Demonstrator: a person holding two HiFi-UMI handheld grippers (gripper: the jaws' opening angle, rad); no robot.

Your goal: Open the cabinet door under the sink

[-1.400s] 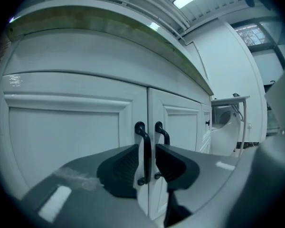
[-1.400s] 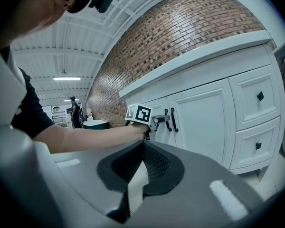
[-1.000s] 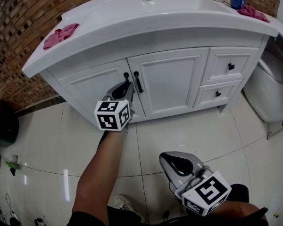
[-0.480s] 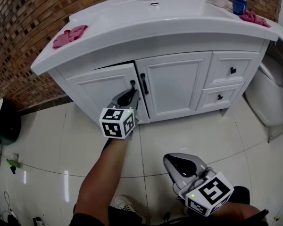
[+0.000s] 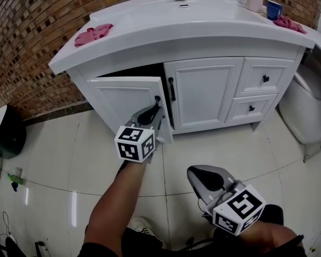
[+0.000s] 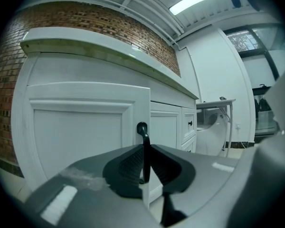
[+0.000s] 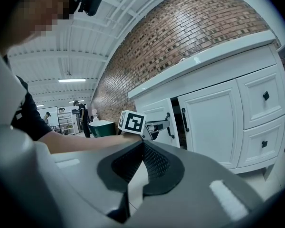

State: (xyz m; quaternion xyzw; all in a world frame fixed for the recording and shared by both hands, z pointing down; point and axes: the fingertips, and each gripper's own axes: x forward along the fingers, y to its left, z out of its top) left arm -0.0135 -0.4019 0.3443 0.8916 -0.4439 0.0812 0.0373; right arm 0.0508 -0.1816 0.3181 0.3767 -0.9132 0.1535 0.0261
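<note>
The white vanity under the sink (image 5: 203, 20) has two cabinet doors. The left door (image 5: 125, 98) stands partly swung out, with a dark gap behind its free edge. My left gripper (image 5: 156, 107) is shut on that door's black bar handle (image 5: 157, 99). In the left gripper view the handle (image 6: 143, 141) runs upright between the ribbed pads of the left gripper (image 6: 146, 163). The right door (image 5: 203, 92) is closed, its handle (image 5: 172, 89) untouched. My right gripper (image 5: 203, 176) hangs low over the floor, shut and holding nothing; in its own view the right gripper (image 7: 142, 148) faces the vanity from a distance.
Two drawers (image 5: 265, 79) sit right of the doors. A white fixture (image 5: 310, 106) stands at the far right and a dark green bin (image 5: 8, 135) at the left. Pink cloths (image 5: 93, 33) and a blue cup (image 5: 273, 8) lie on the countertop. A brick wall runs behind.
The left door has gone from closed to partly open. My left gripper has come back toward me with the handle in it. The right gripper has stayed put.
</note>
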